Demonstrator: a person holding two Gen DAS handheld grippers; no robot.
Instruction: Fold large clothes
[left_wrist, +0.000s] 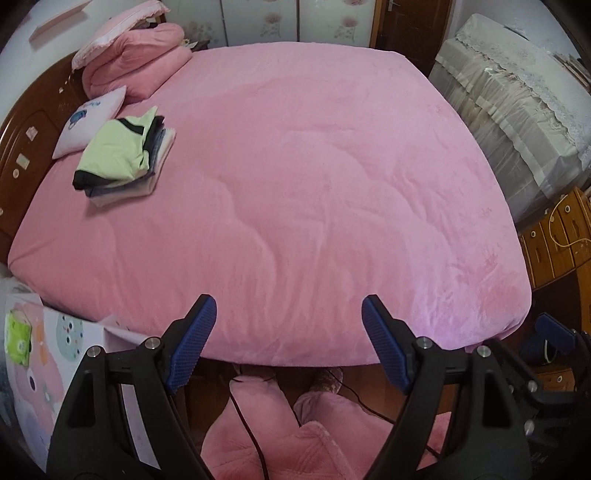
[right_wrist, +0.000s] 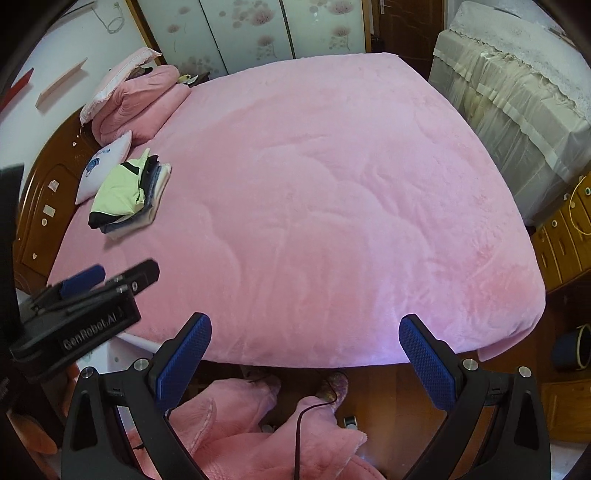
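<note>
A stack of folded clothes (left_wrist: 123, 158) lies on the pink bed cover (left_wrist: 314, 192), near the headboard edge of the bed and just beside a white pillow. The top garment (right_wrist: 120, 192) is pale lime green with black trim, folded flat and a little rumpled; beneath it show the edges of dark, grey-blue and cream pieces, fanned out slightly toward the middle of the bed

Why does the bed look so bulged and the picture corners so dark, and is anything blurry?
Left wrist view: the fisheye lens bows the pink bed and blackens the corners, though all is fairly sharp. Right wrist view: same bulge, and the left gripper at the left edge is smeared.
</note>
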